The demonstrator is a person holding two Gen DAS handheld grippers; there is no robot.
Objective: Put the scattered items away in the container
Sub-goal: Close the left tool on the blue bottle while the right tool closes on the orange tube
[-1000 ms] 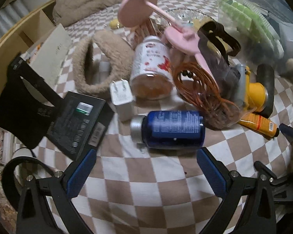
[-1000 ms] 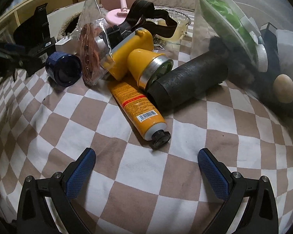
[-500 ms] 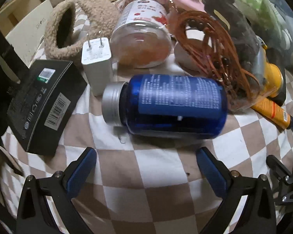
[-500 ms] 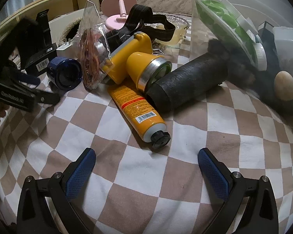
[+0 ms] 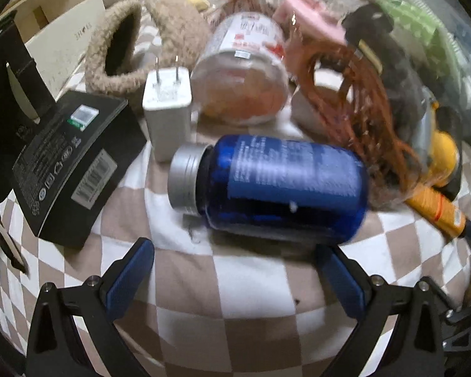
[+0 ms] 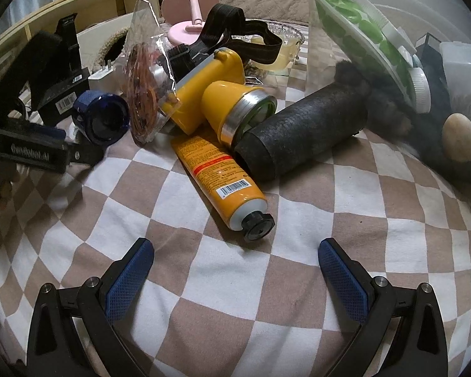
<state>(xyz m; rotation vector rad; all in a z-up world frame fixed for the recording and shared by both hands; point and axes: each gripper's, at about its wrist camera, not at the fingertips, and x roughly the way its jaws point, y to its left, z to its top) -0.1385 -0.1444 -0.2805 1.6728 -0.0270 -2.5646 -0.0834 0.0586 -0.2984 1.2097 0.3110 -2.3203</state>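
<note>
A blue bottle (image 5: 276,185) with a silver cap lies on its side on the checkered cloth, just ahead of my open left gripper (image 5: 235,273). It also shows in the right wrist view (image 6: 102,117), where the left gripper (image 6: 31,154) sits beside it. My right gripper (image 6: 235,270) is open and empty, just short of the cap of an orange tube (image 6: 221,177). A clear plastic container (image 6: 408,47) at the right holds green-and-white items and a dark furry thing.
Around the bottle lie a white charger (image 5: 168,116), a black box (image 5: 75,163), a clear jar (image 5: 245,81), a fuzzy beige band (image 5: 125,47), a bag of orange cord (image 5: 354,94), a yellow headlamp (image 6: 216,88), a black roll (image 6: 301,128) and a pink stand (image 6: 190,9).
My left gripper has moved forward toward the blue bottle, which now fills much more of its view. The right gripper has barely moved.
</note>
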